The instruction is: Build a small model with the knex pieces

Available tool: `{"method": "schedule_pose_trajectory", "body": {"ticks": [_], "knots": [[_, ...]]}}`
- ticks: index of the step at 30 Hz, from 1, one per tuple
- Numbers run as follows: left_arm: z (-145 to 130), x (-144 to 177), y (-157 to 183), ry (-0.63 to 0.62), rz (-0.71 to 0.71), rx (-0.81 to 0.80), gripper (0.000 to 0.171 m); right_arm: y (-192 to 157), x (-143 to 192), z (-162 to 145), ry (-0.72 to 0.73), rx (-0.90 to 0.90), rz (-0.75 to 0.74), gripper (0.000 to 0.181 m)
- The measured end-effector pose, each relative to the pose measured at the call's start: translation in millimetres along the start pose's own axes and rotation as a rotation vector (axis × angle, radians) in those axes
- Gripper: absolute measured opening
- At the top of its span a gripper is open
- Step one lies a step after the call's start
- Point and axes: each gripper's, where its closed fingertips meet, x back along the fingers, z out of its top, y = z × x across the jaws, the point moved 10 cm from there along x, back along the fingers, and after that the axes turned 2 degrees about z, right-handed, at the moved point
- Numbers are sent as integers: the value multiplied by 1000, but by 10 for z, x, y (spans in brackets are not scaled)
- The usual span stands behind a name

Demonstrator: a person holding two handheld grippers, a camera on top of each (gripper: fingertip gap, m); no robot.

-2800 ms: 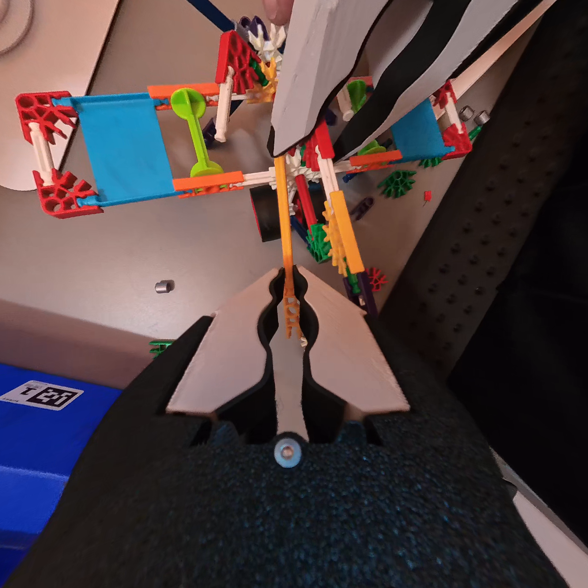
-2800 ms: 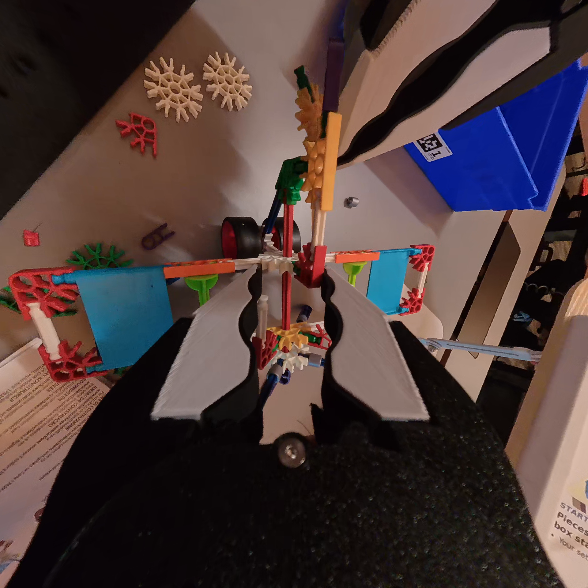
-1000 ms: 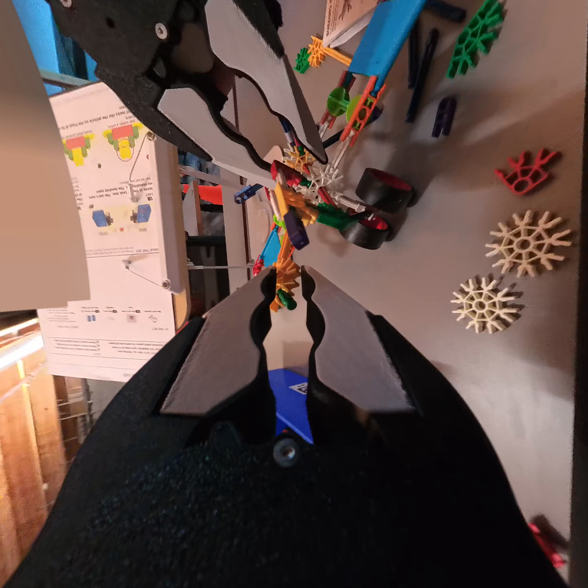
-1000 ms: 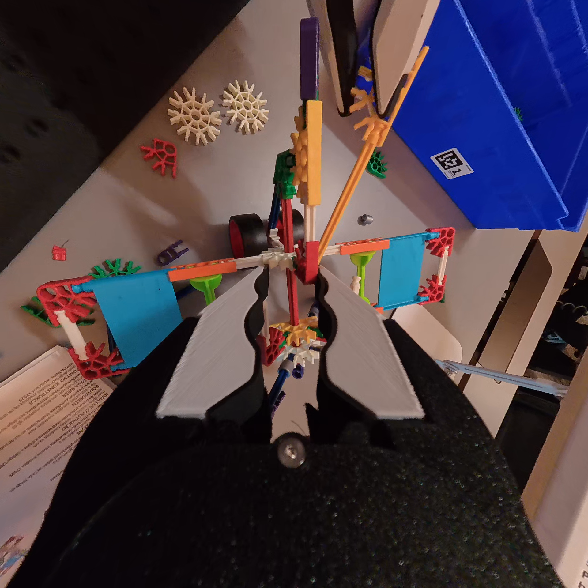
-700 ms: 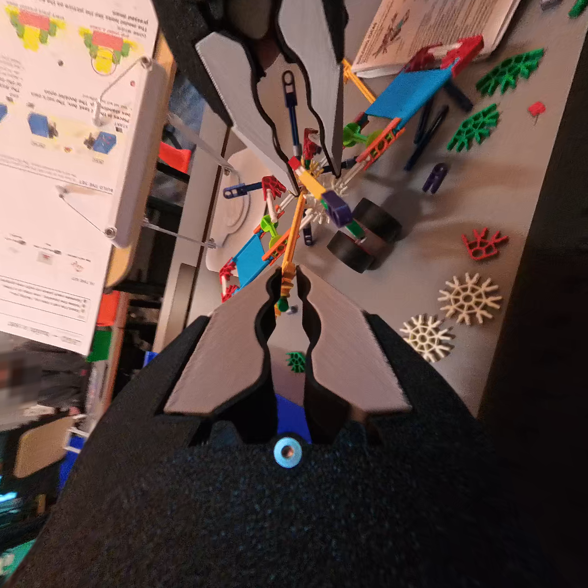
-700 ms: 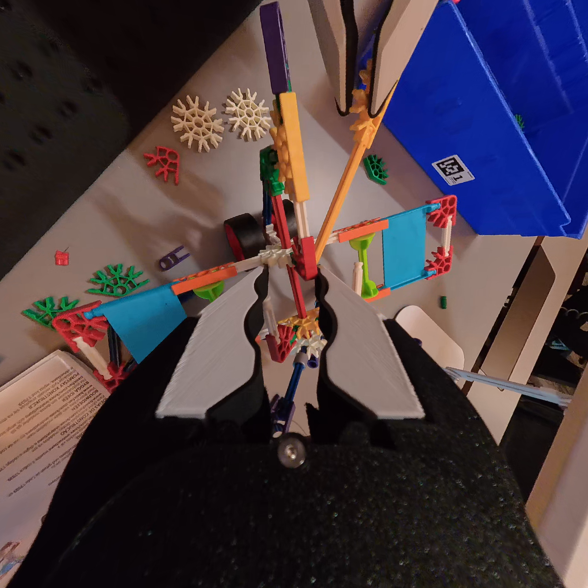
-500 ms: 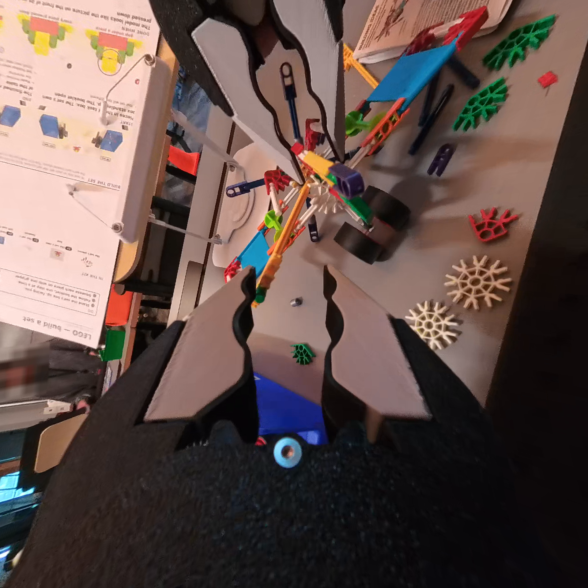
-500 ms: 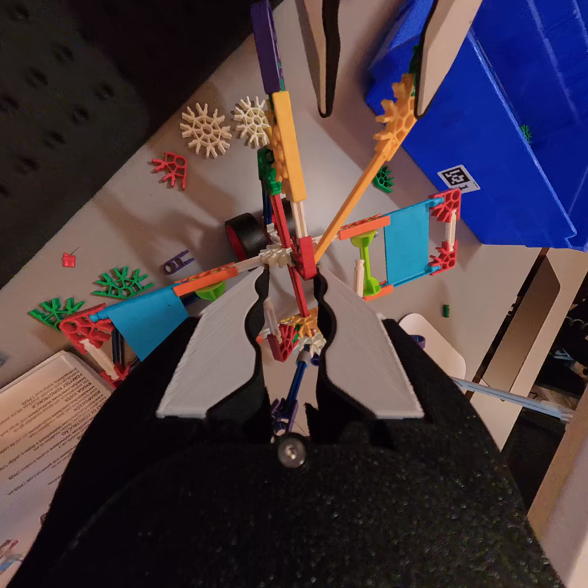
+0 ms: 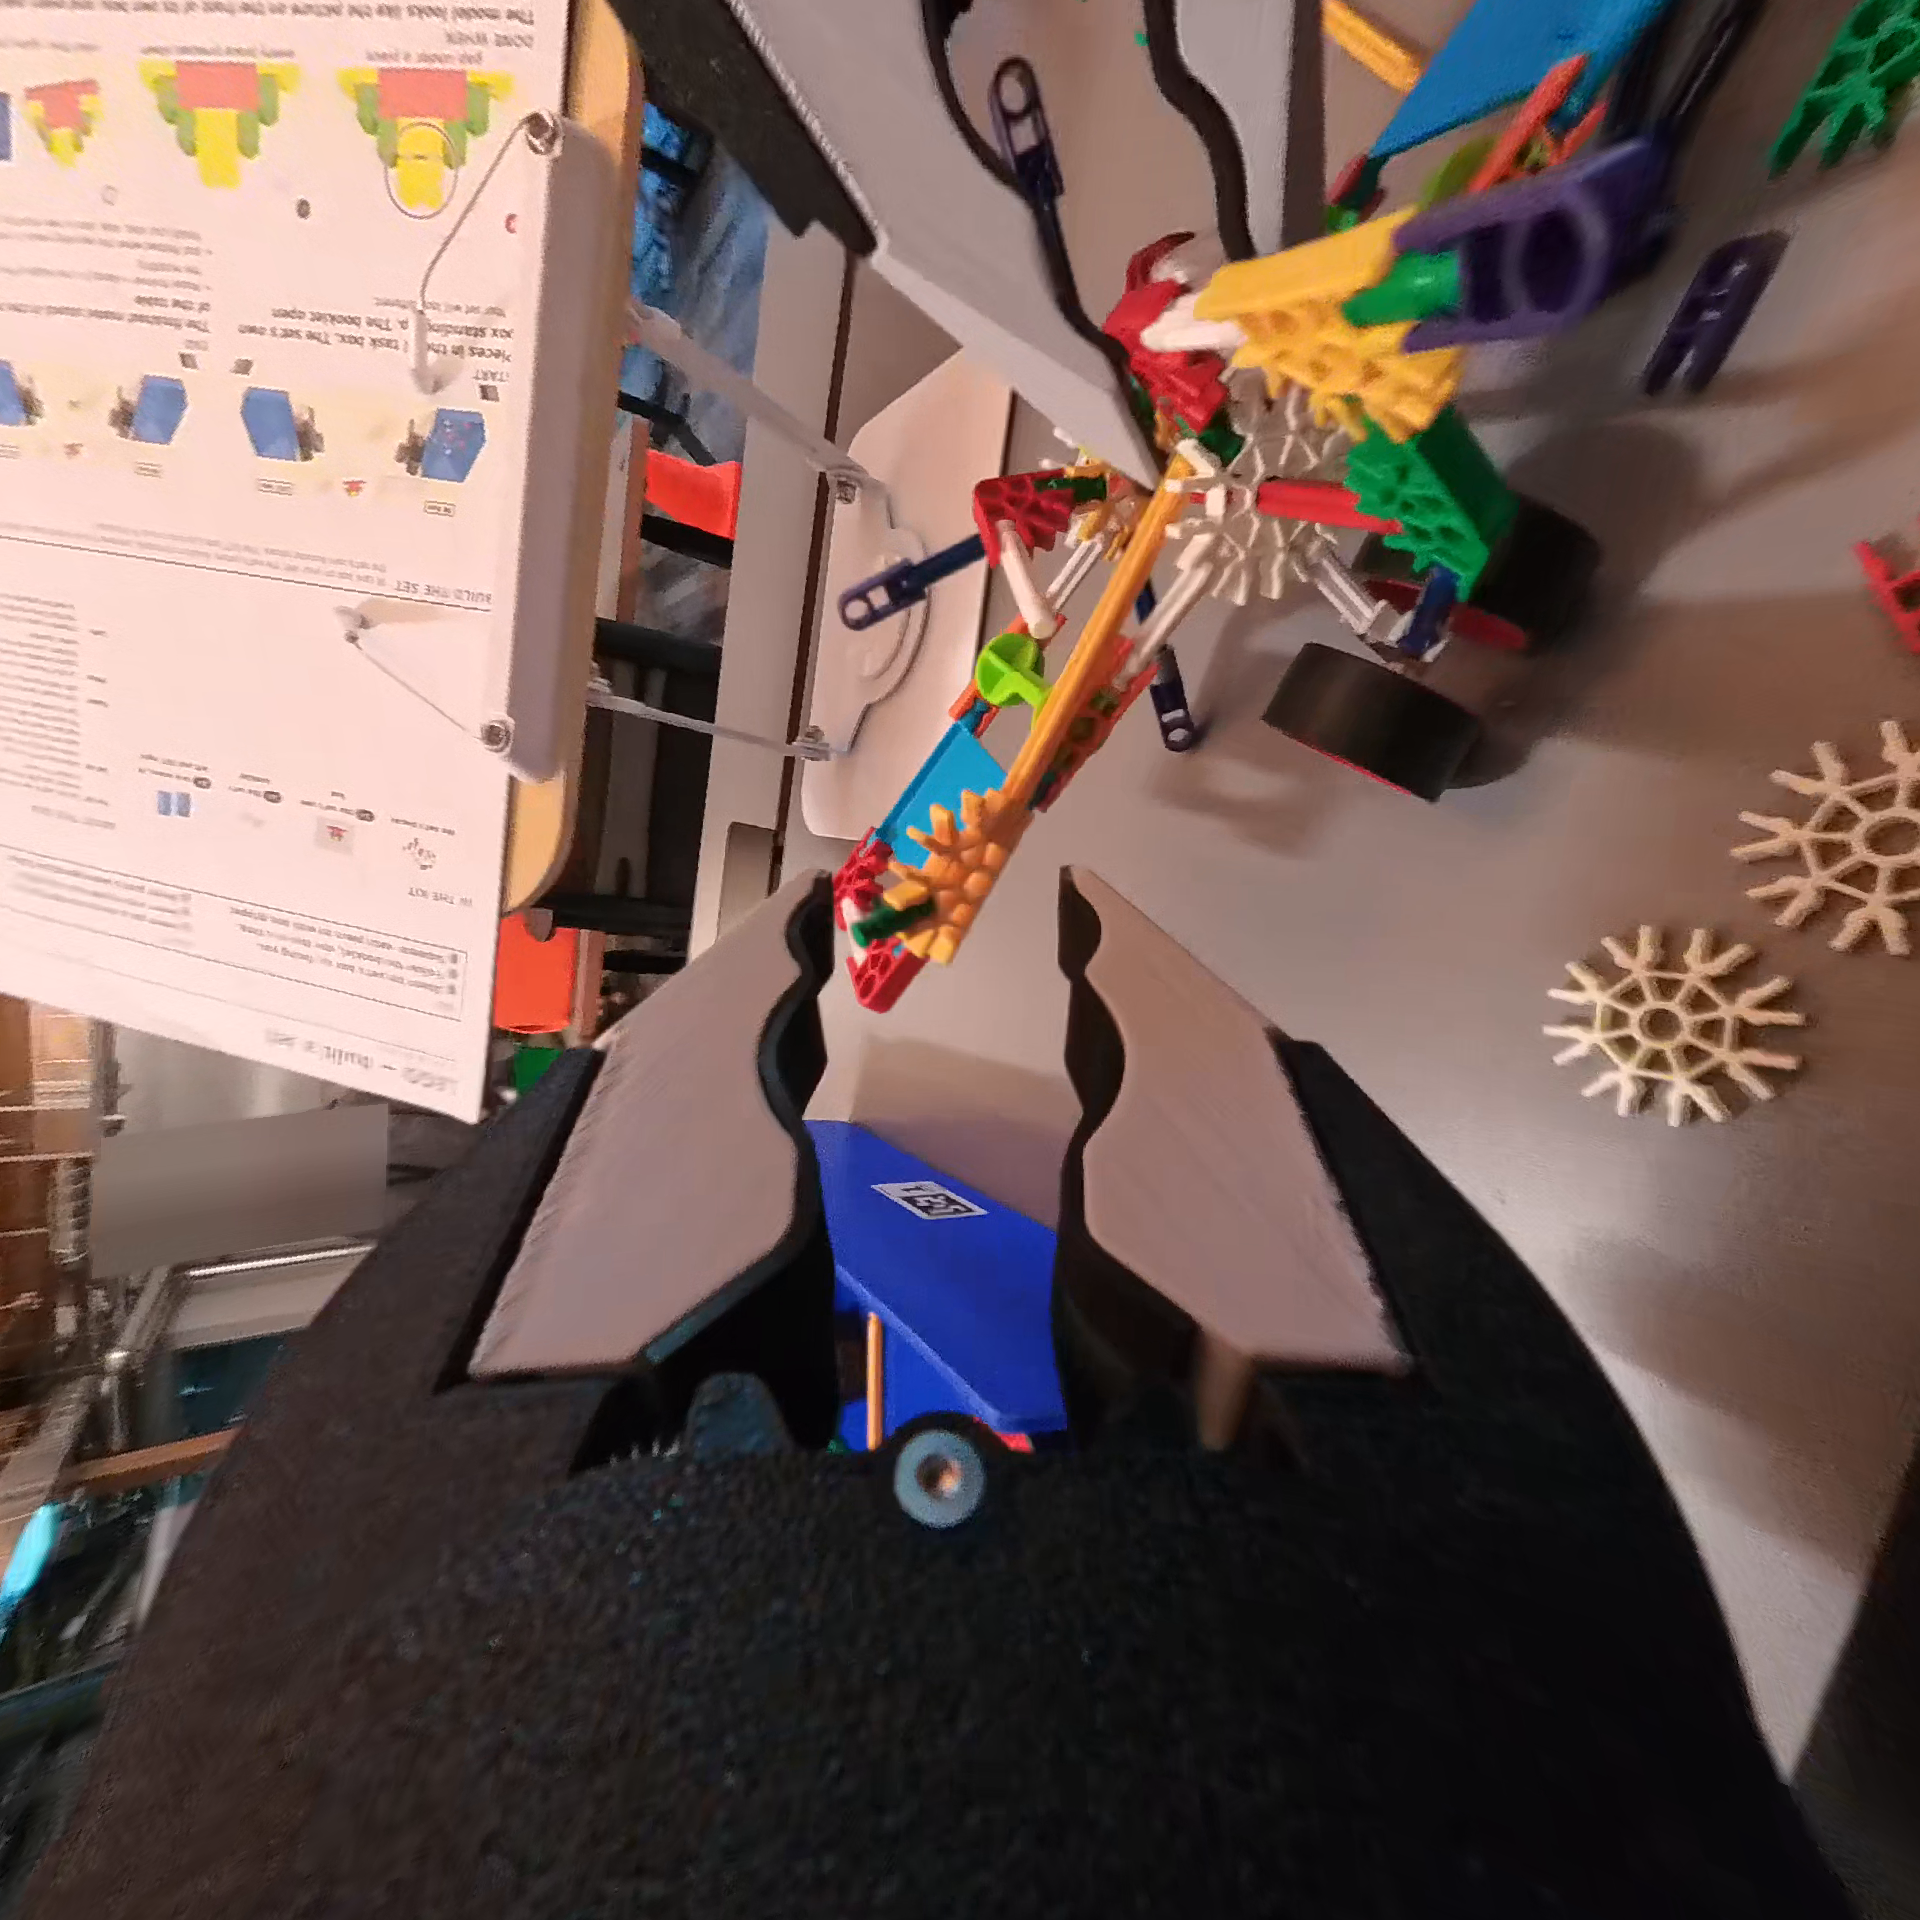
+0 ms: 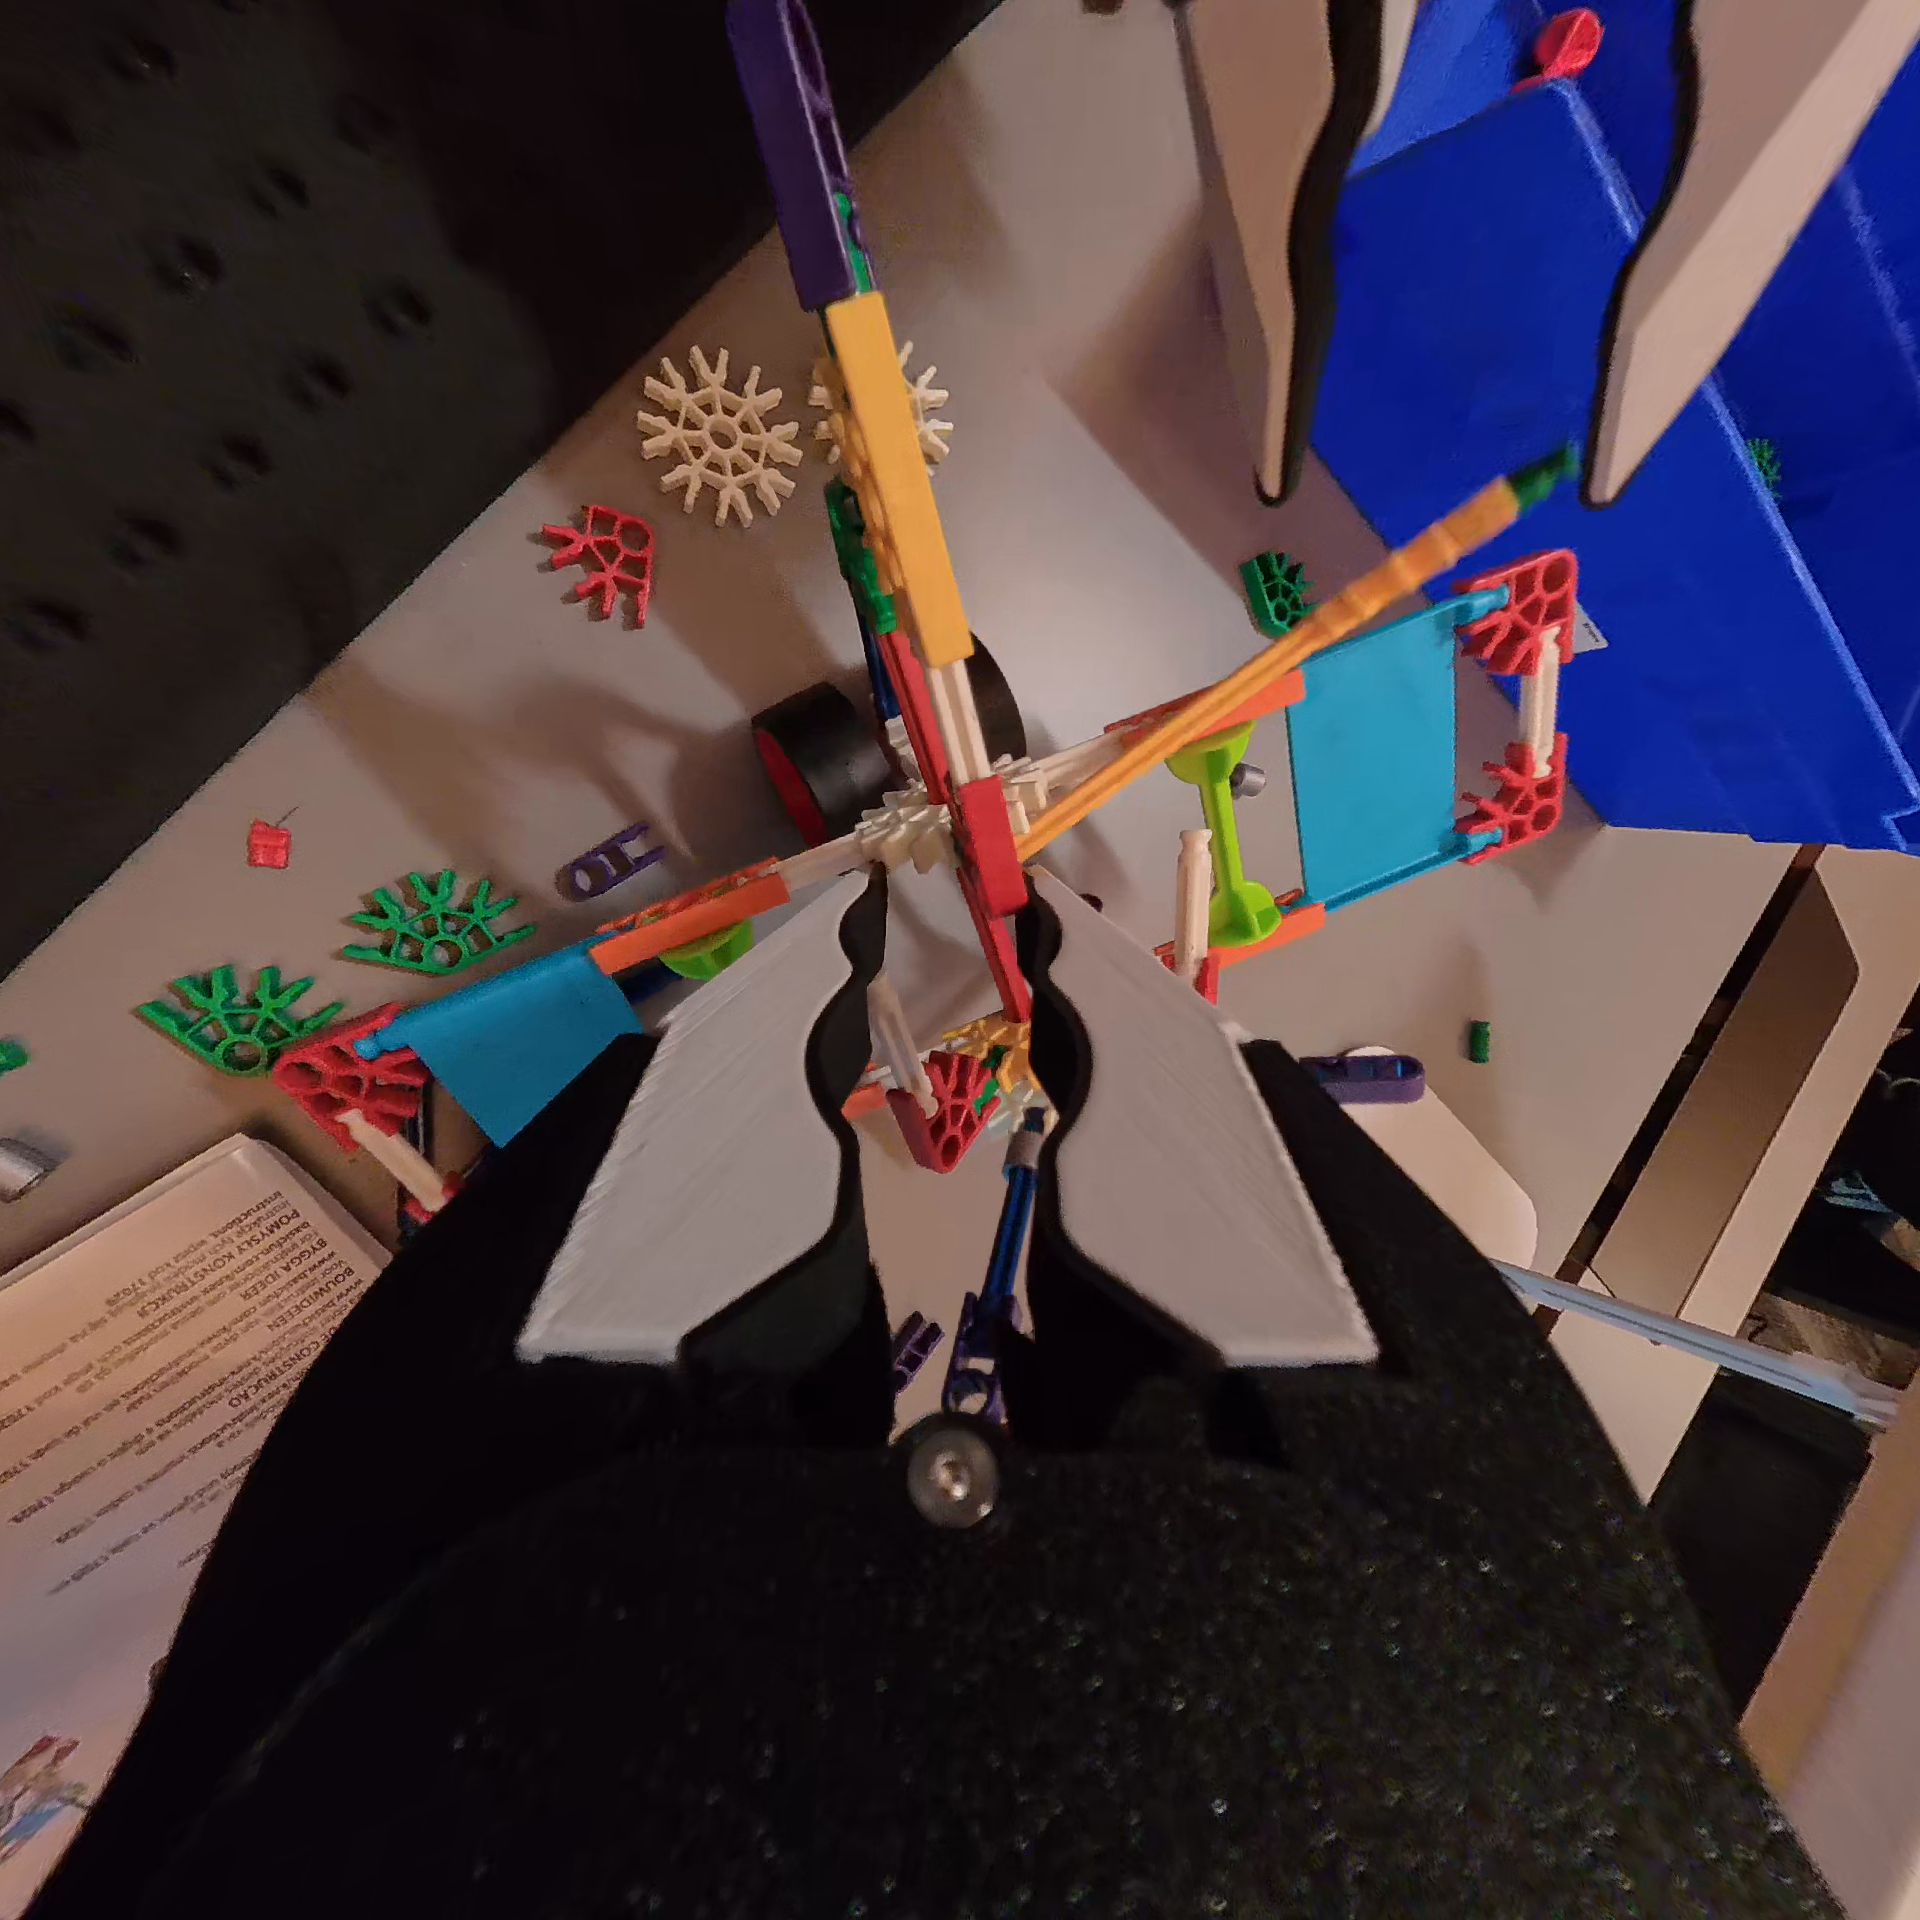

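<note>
The right gripper (image 10: 951,894) is clenched on the red rod at the hub of the colourful toy model (image 10: 977,821), which is thereby held above the grey table (image 10: 499,707). The left gripper (image 9: 945,899) is released, its jaws spread wide and empty, just beside the orange rod's connector tip (image 9: 951,868). Beyond the model, two cream snowflake connectors (image 10: 722,436) are seen on the table; a blue bin (image 10: 1662,665) is seen to the model's right.

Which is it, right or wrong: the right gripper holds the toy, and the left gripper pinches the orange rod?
Wrong. The left gripper is open, not pinching the orange rod; the left wrist view shows it. The right gripper does hold the toy.
</note>
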Motion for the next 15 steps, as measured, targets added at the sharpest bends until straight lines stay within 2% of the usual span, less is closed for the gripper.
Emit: {"method": "schedule_pose_trajectory", "body": {"ticks": [3, 7, 11, 15], "knots": [[-8, -83, -88, -11, -97, 62, 43, -15, 0, -2, 1, 0, 2, 24], [26, -185, -177, -29, -225, 64, 42, -22, -3, 4, 0, 6, 6, 23], [-6, -306, -316, -47, -397, 190, 46, -14, -11, 18, -6, 16, 2, 24], [-50, -388, -482, 21, -585, 362, 42, -29, -14, 31, -4, 29, 4, 23]]}}
